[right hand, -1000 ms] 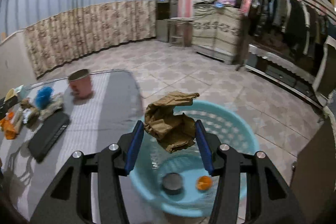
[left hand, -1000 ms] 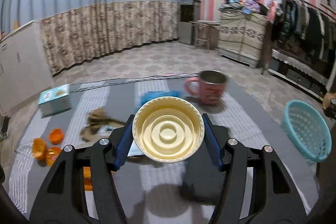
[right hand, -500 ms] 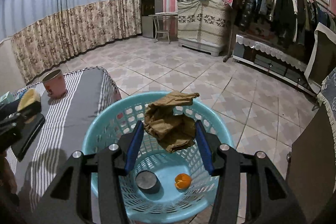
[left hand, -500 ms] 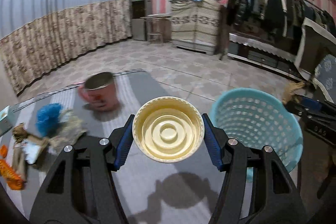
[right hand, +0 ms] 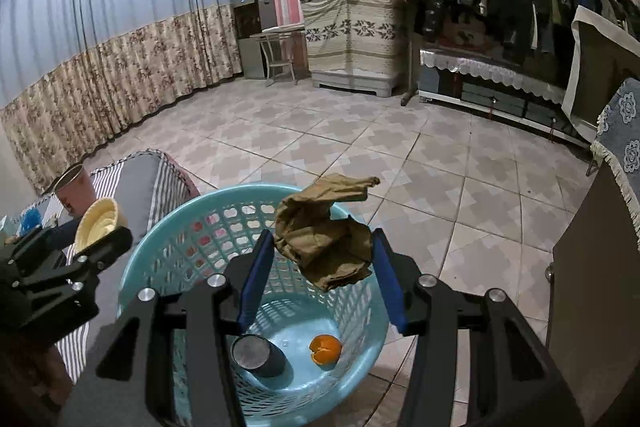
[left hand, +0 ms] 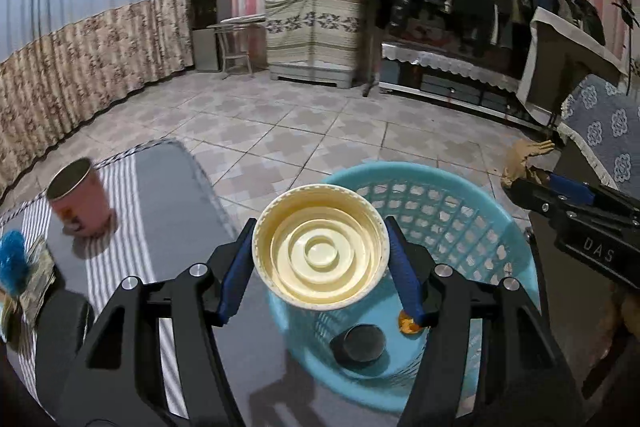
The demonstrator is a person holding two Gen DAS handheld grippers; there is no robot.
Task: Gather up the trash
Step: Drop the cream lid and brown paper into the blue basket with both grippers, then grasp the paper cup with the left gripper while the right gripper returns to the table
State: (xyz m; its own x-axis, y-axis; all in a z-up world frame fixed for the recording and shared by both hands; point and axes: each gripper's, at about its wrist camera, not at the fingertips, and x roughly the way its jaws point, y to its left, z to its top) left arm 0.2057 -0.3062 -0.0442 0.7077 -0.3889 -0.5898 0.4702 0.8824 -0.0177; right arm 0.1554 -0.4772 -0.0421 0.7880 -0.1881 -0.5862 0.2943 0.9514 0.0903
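Right wrist view: right gripper (right hand: 322,261) clenches crumpled brown paper (right hand: 324,239) above the blue basket (right hand: 160,251) for dropping, left gripper (left hand: 320,259) at 9 o'clock grasps a cream lid (left hand: 320,247) nearing the rim.

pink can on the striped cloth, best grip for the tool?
Grip the pink can across its round side wall, mid-height, coming in level from the front. It stands upright with its open top up, apart from the blue scrap, so both sides look clear; the thin rim seems a poorer hold.
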